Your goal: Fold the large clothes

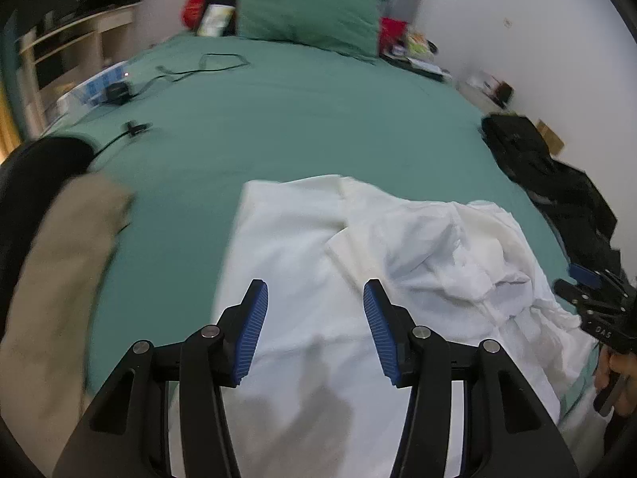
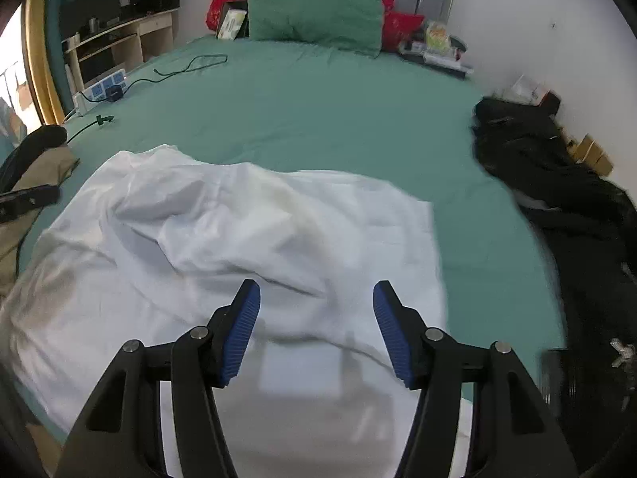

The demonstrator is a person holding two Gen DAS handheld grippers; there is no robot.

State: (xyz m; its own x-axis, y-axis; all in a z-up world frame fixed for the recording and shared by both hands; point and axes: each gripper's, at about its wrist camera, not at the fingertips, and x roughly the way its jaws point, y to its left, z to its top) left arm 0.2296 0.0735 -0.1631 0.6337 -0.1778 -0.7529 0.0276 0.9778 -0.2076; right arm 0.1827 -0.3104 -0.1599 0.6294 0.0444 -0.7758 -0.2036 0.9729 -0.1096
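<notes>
**Both Grippers Clear of the White Garment: Preparing the Next Grasp**

Reference landmark: the green pillow at the head of the bed.

**Position of the work.** The white garment lies on the green bedsheet at the foot end, well apart from the green pillow with a wide bare stretch of sheet between them. A black clothes pile lies along the wall-side edge of the bed, and a tan garment lies at the opposite edge; both are nearer the foot than the pillow.

**Gripper state.** The left gripper hovers above the white garment with its jaws parted about halfway; nothing is between the blue pads. The right gripper is in the same condition, jaws parted and empty, above the near part of the cloth. Neither appears to touch the fabric.

**Orientation of the garment.** The cloth is partly gathered. One flat panel runs away from the foot of the bed toward the pillow, which suggests the long axis lies along the bed. A crumpled mound sits on the side of the black clothes pile. Which end is the collar or hem cannot be told.

**Procedure for the step in hand.**
1. Identify a free edge or corner on each side of the mound.
2. Lower each gripper until a single layer enters the jaws.
3. Close on the edge only, avoiding the bedsheet.
4. Lift and draw the two corners apart to flatten the panel before folding.
</notes>
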